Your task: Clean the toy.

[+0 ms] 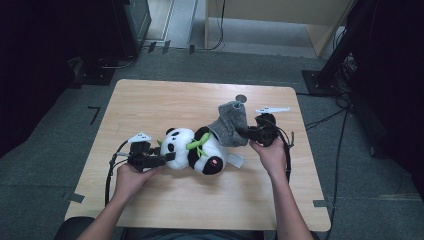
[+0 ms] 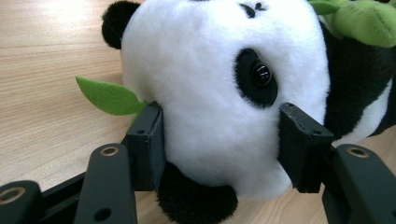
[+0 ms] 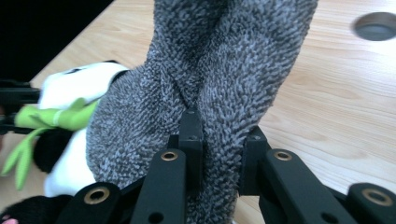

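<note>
Panda toy is lying on the table, its head squeezed between the left gripper's jaws. Grey sock is pinched tight by the right gripper over its body. If tugged hard, the sock could slip free.

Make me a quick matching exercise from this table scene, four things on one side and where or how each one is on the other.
1. panda plush
2. grey sock
3. left gripper
4. round hole

A. clamped on the plush's head
B. in the tabletop, beyond the sock
C. lying on the table
D. pinched in the right gripper

Pairs: 1-C, 2-D, 3-A, 4-B
</note>
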Demonstrator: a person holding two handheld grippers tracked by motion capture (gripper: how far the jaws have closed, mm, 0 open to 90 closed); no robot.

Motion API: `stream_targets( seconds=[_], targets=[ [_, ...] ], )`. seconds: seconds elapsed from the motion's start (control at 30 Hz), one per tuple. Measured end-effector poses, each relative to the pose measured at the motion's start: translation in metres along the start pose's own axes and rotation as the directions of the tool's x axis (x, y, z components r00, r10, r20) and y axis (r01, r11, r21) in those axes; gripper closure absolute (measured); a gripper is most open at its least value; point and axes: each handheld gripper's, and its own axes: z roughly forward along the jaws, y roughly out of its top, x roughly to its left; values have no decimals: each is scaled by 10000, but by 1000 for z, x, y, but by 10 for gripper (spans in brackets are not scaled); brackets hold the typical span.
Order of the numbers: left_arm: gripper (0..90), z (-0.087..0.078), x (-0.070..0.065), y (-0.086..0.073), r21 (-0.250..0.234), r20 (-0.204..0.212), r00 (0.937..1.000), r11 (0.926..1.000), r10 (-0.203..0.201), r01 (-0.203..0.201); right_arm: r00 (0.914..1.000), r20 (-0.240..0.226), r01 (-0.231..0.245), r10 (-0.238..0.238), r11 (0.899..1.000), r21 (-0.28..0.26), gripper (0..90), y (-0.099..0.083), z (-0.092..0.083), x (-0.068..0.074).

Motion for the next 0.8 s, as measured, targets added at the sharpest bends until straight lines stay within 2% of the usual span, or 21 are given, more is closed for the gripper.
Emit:
stream_targets(
  seconds=[0.1,0.2,0.3,0.43,0.53,0.67,0.8],
  targets=[
    [407,0,0,1,57,8,10000,10000,22,-22,9999,98,-133,135,9997,-207,783,1,-11,-2],
    [409,0,0,1,83,-5,10000,9999,62,-62,9997,-194,-124,113,9983,-575,785,6,-23,6],
    [409,0,0,1,59,-6,10000,10000,45,-45,9985,-431,304,-346,9950,-950,785,14,-33,23],
    [410,-1,0,0,57,-18,10000,10000,62,-62,9909,-903,883,-994,9889,-1193,785,21,-35,48],
    [410,-1,-1,0,44,-12,10000,10000,45,-45,9825,-1219,1271,-1406,9856,-1118,785,23,-27,65],
    [410,0,-1,-1,12,-36,10000,10000,66,-65,9722,-1620,1624,-1690,9853,-533,785,17,-3,79],
    [412,-1,-1,-1,40,-45,10000,10000,70,-70,9703,-1782,1690,-1634,9855,168,785,7,20,83]
  ],
)
